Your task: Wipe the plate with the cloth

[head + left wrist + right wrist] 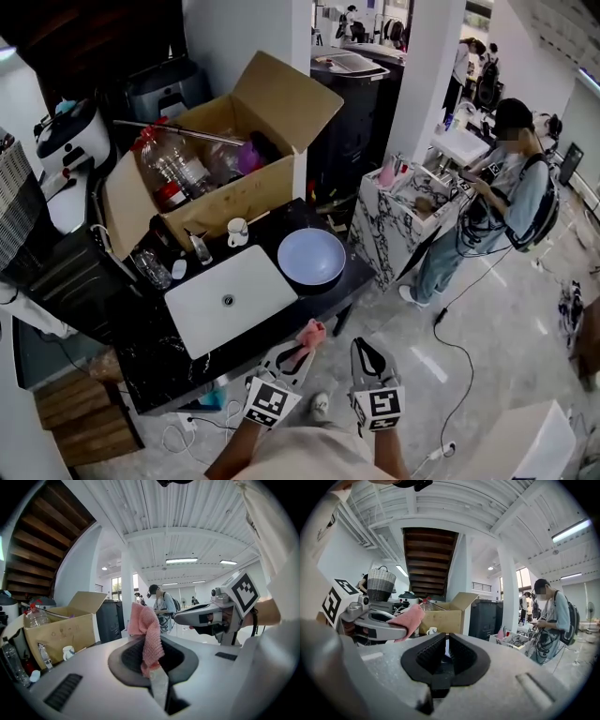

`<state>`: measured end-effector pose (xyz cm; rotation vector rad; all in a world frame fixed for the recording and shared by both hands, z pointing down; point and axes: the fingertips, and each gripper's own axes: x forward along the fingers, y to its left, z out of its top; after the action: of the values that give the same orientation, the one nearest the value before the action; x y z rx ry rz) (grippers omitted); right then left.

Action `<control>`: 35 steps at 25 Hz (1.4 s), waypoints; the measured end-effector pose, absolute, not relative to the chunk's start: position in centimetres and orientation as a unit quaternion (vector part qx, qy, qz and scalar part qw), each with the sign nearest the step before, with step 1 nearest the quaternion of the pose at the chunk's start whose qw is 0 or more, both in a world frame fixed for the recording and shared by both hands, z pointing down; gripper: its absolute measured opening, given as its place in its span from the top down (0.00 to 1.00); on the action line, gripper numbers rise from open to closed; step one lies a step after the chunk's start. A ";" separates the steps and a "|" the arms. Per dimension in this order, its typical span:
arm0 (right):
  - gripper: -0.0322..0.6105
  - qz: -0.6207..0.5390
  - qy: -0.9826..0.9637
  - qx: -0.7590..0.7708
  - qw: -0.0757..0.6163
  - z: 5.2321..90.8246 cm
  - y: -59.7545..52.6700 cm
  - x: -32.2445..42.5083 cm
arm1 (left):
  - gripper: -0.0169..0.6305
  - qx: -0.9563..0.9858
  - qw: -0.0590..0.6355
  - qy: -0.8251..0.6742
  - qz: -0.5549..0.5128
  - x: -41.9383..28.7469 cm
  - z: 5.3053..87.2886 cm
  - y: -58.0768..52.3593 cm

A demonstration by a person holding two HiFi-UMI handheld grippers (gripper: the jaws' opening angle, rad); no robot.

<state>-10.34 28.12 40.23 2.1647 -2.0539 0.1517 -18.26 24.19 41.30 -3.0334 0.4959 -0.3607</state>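
- dark marble surface (155,370) runs from lower left up to the right, cluttered at the far side
- open cardboard box (246,187) sits on the far part of the surface, flaps up, with a clear plastic bottle (173,161) and other stuff inside
- a person (511,183) stands well apart at the right by a small marble-pattern stand, with cables on the floor
- white flat board (230,300) lies on the surface in front of the box
- plate (311,256), pale blue and round, lies on the surface just right of the board, near the surface's right end, empty and right side up
- left gripper (298,359) is held low, off the near edge of the surface and short of the plate; its fingers are clenched on the cloth
- right gripper (367,354) is just beside the left one, to its right, over the floor; its fingers are drawn nearly together with a thin slit between and nothing in it
- cloth (312,330), pink and knitted, is pinched at one end by the left gripper; the rest stands up past the fingertips and flops over, not touching the plate
- white mug (237,231) stands on the surface against the front of the box, between board and box
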 end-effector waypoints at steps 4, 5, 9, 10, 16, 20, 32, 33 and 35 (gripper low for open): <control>0.91 0.047 -0.692 0.716 0.074 40.0 26.5 -7.5 | 0.92 -0.978 0.026 0.169 -0.117 -15.5 41.1 22.7; 0.91 0.047 -0.694 0.715 0.073 40.0 26.1 -6.8 | 0.92 -0.978 0.026 0.172 -0.117 -14.9 41.1 22.4; 0.91 0.050 -0.700 0.709 0.069 40.1 25.0 -4.2 | 0.92 -0.976 0.026 0.181 -0.121 -12.4 41.1 21.5; 0.91 0.051 -0.701 0.708 0.068 40.2 24.7 -3.6 | 0.92 -0.975 0.026 0.183 -0.122 -11.8 41.1 21.2; 0.91 0.052 -0.712 0.698 0.062 40.4 23.1 -0.6 | 0.92 -0.971 0.026 0.201 -0.127 -9.2 41.0 19.6; 0.91 0.057 -0.714 0.696 0.059 40.8 22.2 1.0 | 0.92 -0.969 0.025 0.205 -0.132 -8.0 41.3 19.2; 0.91 0.064 -0.726 0.682 0.059 42.0 19.2 2.4 | 0.92 -0.964 0.021 0.226 -0.139 -6.6 42.5 16.0; 0.91 0.064 -0.726 0.682 0.059 42.0 18.8 2.5 | 0.92 -0.964 0.021 0.227 -0.138 -6.5 42.5 15.7; 0.91 0.063 -0.727 0.681 0.060 42.0 18.1 2.6 | 0.92 -0.964 0.022 0.229 -0.137 -6.4 42.5 14.9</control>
<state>2.61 18.06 42.04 2.0617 -2.2008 0.1900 -6.42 14.86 42.49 -2.9857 0.7092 -0.4232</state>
